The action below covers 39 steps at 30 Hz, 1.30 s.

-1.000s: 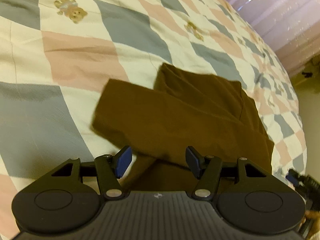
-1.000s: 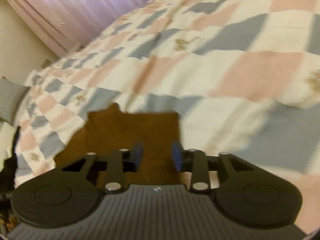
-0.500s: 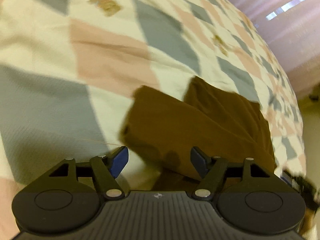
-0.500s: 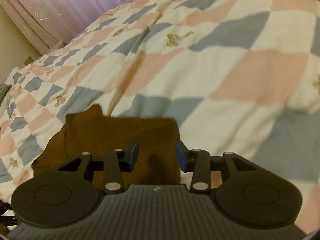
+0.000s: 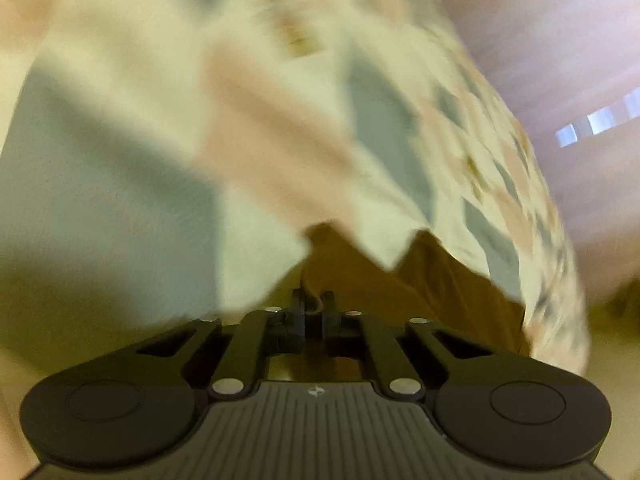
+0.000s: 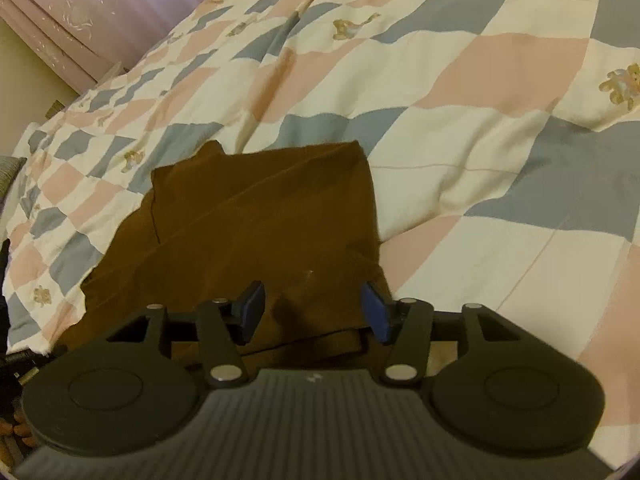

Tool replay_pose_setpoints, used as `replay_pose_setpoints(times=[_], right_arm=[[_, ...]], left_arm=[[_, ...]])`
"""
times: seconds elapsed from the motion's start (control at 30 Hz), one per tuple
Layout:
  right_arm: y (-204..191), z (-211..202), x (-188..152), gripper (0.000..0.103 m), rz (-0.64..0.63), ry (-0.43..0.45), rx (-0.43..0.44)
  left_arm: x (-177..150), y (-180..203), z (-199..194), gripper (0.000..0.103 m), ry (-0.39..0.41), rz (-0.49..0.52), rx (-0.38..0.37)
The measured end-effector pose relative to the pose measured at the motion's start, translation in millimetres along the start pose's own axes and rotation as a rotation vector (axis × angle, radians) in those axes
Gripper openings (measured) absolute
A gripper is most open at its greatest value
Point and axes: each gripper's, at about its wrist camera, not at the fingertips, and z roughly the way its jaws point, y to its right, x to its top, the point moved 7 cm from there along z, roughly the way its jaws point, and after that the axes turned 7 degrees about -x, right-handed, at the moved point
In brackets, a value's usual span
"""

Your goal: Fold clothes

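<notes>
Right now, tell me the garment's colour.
Plain dark brown garment; clearest in the right wrist view.

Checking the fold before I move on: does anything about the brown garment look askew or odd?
The brown garment lies folded but uneven: its far left corner pokes out past the top layer, and layers are offset along the left edge. No damage shows.

Each handheld gripper has a matte black body with a ribbed grey centre panel bearing a small white emblem, flanked by two round black discs. Silver screws dot the black linkage arms. The right gripper point(image 6: 312, 308) carries blue finger pads point(image 6: 376, 312); the left gripper point(image 5: 313, 312) shows black fingers.
</notes>
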Motion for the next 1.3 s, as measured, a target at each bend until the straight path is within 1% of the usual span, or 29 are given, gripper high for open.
replay_pose_setpoints(times=[0.07,0.13,0.17,0.23,0.27,0.3,0.33,0.4,0.43,0.5,0.53,0.57,0.6,0.67,0.7,0.77,0.8,0.87,0.9,0.93,0.97,1.0,1.07,1.1,1.13,1.17,1.2,1.23,1.3], right_arm=[[2.9,-5.9,1.7,0.056,0.006,0.008,0.007],[6.2,-11.2,2.9,0.056,0.014,0.014,0.015],[8.6,-12.6,2.7,0.057,0.021,0.015,0.02],[13.0,-14.4,1.1,0.057,0.035,0.009,0.025],[14.6,-15.7,0.2,0.057,0.04,0.005,0.032],[16.2,-17.2,-0.7,0.057,0.045,0.0,0.04],[17.3,-19.4,-1.8,0.057,0.046,-0.005,0.048],[17.2,-25.0,-4.4,0.057,0.03,-0.007,0.065],[15.3,-27.5,-5.9,0.057,0.016,-0.006,0.077],[1.3,-28.8,-11.3,0.057,-0.036,-0.005,0.117],[-5.7,-29.5,-14.0,0.054,-0.062,-0.005,0.138],[-14.6,-29.6,-17.2,0.048,-0.095,-0.005,0.16],[-31.1,-27.6,-21.8,0.046,-0.154,-0.006,0.194],[-67.8,-22.3,-33.1,0.038,-0.259,-0.004,0.266],[-86.9,-19.3,-39.0,0.038,-0.311,0.0,0.302],[-126.8,-11.2,-50.6,0.038,-0.415,0.022,0.377],[-145.3,-5.4,-56.4,0.038,-0.452,0.032,0.417],[-171.0,12.4,-68.4,0.036,-0.508,0.026,0.447],[-181.8,23.5,-75.0,0.035,-0.537,0.013,0.448],[-184.8,42.7,-83.4,0.035,-0.564,-0.035,0.397],[-186.8,59.2,-90.3,0.032,-0.586,-0.076,0.349],[-185.6,64.9,-91.3,0.03,-0.583,-0.09,0.326],[-182.0,53.3,-80.7,0.029,-0.529,-0.081,0.354],[-177.5,44.8,-73.3,0.031,-0.506,-0.074,0.355],[-171.8,37.6,-65.3,0.037,-0.488,-0.072,0.357],[-163.1,29.0,-53.3,0.04,-0.467,-0.066,0.362],[-154.1,21.4,-41.2,0.042,-0.448,-0.061,0.367],[-143.8,18.3,-27.7,0.043,-0.439,-0.058,0.366],[-120.8,20.9,8.0,0.043,-0.44,-0.062,0.344]], left_arm=[[2.2,50.1,-8.7,0.004,0.041,0.268,-0.004],[-9.8,103.2,-11.6,0.005,0.047,0.5,-0.06],[-18.3,128.1,-11.2,0.007,0.038,0.602,-0.093],[-49.3,158.6,3.3,0.012,-0.043,0.725,-0.155],[-66.6,170.6,12.0,0.023,-0.089,0.778,-0.181],[-84.0,179.2,21.5,0.031,-0.14,0.829,-0.198],[-99.6,179.8,30.6,0.036,-0.191,0.867,-0.186],[-122.4,172.7,40.9,0.035,-0.255,0.914,-0.124],[-130.6,168.8,42.9,0.036,-0.279,0.924,-0.103],[-130.2,161.8,30.8,0.041,-0.296,0.887,-0.108],[-127.4,159.4,23.2,0.041,-0.298,0.869,-0.116],[-122.4,158.0,15.1,0.041,-0.294,0.856,-0.126],[-116.8,156.4,7.7,0.041,-0.287,0.845,-0.137],[-103.9,152.2,-1.3,0.04,-0.269,0.827,-0.155],[-98.6,149.3,1.0,0.038,-0.265,0.816,-0.154],[-89.1,142.8,7.0,0.014,-0.26,0.795,-0.148],[-86.9,138.2,13.0,0.011,-0.261,0.79,-0.139],[-82.5,129.1,25.1,0.01,-0.264,0.781,-0.121],[-81.0,123.8,30.7,0.011,-0.267,0.775,-0.111],[-80.6,117.4,35.4,0.011,-0.275,0.767,-0.1],[-79.8,111.1,40.0,0.012,-0.283,0.757,-0.089],[-77.5,106.2,42.7,0.012,-0.291,0.745,-0.085],[-69.8,103.4,39.8,0.013,-0.29,0.733,-0.087],[-62.1,103.5,34.7,0.015,-0.277,0.73,-0.092],[-54.0,103.3,29.5,0.026,-0.263,0.725,-0.099],[-45.4,102.3,25.5,0.04,-0.252,0.714,-0.106],[-34.3,101.2,24.4,0.044,-0.245,0.698,-0.114],[-22.4,100.3,26.3,0.045,-0.245,0.686,-0.124],[0.1,103.0,37.3,0.045,-0.257,0.687,-0.139]])
